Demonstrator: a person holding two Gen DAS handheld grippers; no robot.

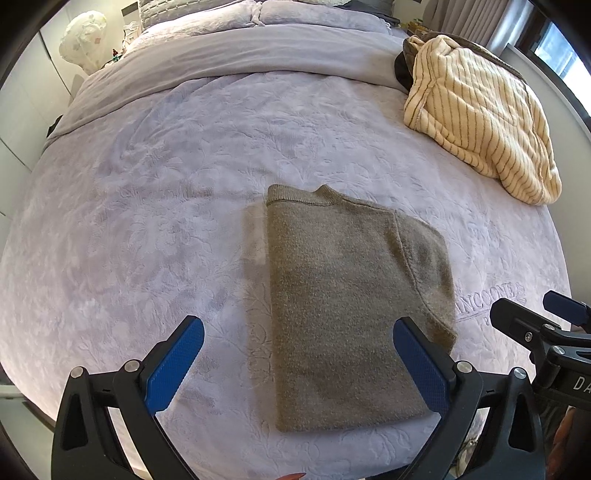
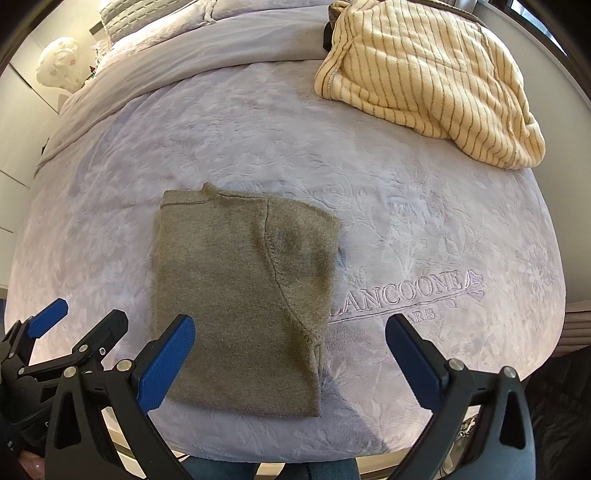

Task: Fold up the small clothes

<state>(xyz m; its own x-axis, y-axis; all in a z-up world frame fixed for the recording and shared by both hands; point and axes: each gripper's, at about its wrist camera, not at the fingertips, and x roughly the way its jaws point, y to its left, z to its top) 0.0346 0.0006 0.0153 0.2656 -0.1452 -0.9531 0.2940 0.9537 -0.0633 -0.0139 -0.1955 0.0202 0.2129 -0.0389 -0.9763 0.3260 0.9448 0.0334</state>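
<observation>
An olive-brown knit sweater lies folded into a narrow rectangle on the lilac bedspread, collar at the far end. My left gripper hovers above its near left part, open wide, blue pads empty. In the right wrist view the same sweater sits left of centre. My right gripper hangs open over its near right edge with nothing between the pads. Each gripper shows at the edge of the other's view: the right gripper and the left gripper.
A cream blanket with brown stripes is heaped at the far right of the bed. Pillows and a turned-back duvet lie at the head. A white floral lamp shade stands far left. The bedspread carries an embroidered logo.
</observation>
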